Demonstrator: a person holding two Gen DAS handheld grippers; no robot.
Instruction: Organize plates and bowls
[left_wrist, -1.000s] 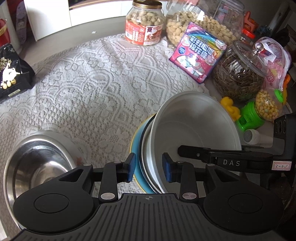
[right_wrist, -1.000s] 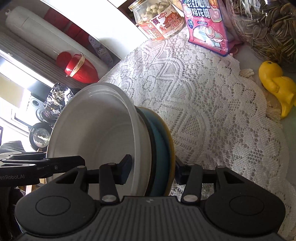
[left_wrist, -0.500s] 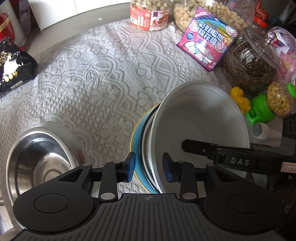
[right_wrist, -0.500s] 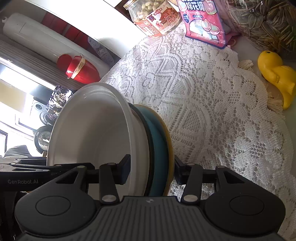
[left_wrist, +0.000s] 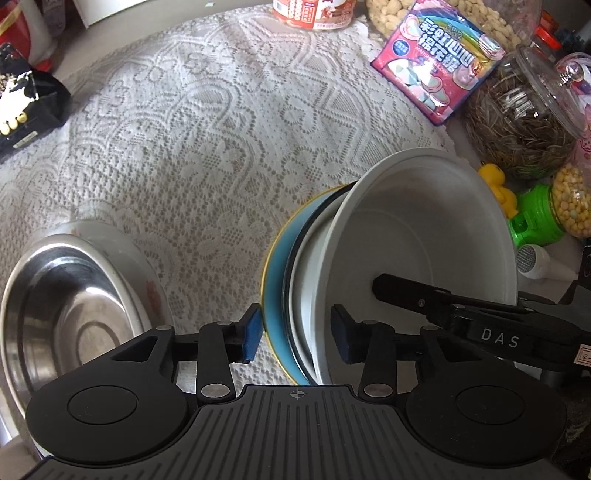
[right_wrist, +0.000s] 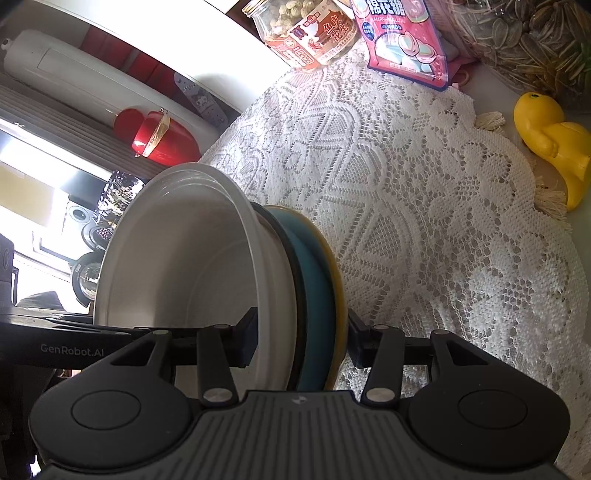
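Both grippers clamp one tilted stack, a white bowl (left_wrist: 424, 236) nested against a blue plate (left_wrist: 275, 295) with a yellow rim: the left gripper (left_wrist: 295, 338) pinches its near edge, and the right gripper (right_wrist: 301, 341) grips the opposite side, one finger inside the bowl. The stack hangs above the lace tablecloth (left_wrist: 221, 147) near its right edge, while a steel bowl (left_wrist: 62, 310) sits at the near-left edge.

Daylight fills both views. In the right wrist view, a window (right_wrist: 44, 177) at far left is blown out to white glare. The steel bowl (left_wrist: 70, 306) shows bright reflections. Soft shadows fall on the lace tablecloth (left_wrist: 221, 140). Fisheye distortion curves the edges; focus is sharp throughout.
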